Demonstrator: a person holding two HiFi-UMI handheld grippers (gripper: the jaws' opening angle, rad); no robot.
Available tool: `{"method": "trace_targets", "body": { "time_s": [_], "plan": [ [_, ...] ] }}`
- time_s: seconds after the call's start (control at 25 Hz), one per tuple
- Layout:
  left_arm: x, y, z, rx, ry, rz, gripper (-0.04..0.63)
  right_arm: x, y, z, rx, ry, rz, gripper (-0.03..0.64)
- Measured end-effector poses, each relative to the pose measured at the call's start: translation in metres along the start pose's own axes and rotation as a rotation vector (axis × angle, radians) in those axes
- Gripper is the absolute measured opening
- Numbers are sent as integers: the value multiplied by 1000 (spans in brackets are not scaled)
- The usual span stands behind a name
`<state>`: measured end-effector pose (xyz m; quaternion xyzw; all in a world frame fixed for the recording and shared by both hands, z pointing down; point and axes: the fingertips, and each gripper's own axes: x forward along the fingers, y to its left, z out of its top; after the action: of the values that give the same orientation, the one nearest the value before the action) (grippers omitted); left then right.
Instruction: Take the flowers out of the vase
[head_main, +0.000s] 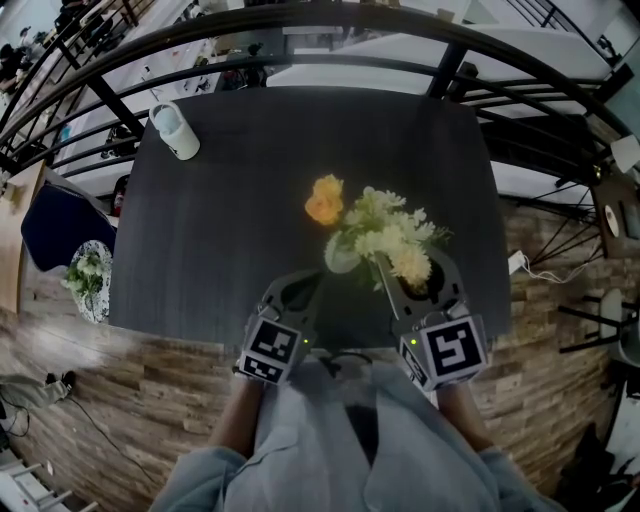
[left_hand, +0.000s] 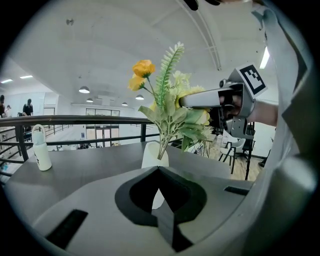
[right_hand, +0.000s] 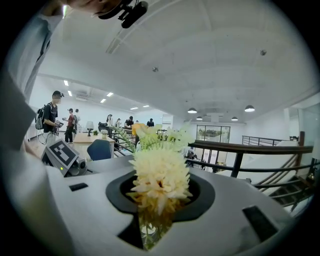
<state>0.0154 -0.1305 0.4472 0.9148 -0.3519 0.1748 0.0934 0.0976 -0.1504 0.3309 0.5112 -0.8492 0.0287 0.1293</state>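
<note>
My right gripper (head_main: 412, 276) has its jaws closed partway on a pale yellow flower (right_hand: 159, 176). The bloom fills the gap between them and the stem runs down through the slot below it. I can't tell whether the foot of that stem is in the vase (head_main: 338, 256) or clear of it.

My left gripper (left_hand: 159, 170) has its jaws together at the tips with nothing between them. Its nose points at the white vase, which stands just beyond, and I can't make out whether the two touch.

The vase sits on the dark table (head_main: 220, 220), near the edge closest to me and between the two grippers. The rest of the bunch (head_main: 385, 225) stands in it: pale blooms, green fern fronds and an orange flower (head_main: 323, 200) leaning out to the left. The flower I hold sits at the right side of the bunch, beside the other blooms, and the left gripper view shows my right gripper reaching into the bunch above the vase's mouth.

A white bottle (head_main: 175, 130) stands upright at the far left corner of the table, well apart from the vase.
</note>
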Motion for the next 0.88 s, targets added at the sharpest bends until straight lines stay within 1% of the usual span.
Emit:
{"method": "trace_targets", "body": {
  "time_s": [0.2,0.88],
  "plan": [
    [-2,3,-1,-1,-2,-4,0,-2,2,9,-14,-6,-5,123],
    [-7,3,-1,-8,-15,-4,0,-19,-2,37,-1,-22,-13,123]
  ]
}}
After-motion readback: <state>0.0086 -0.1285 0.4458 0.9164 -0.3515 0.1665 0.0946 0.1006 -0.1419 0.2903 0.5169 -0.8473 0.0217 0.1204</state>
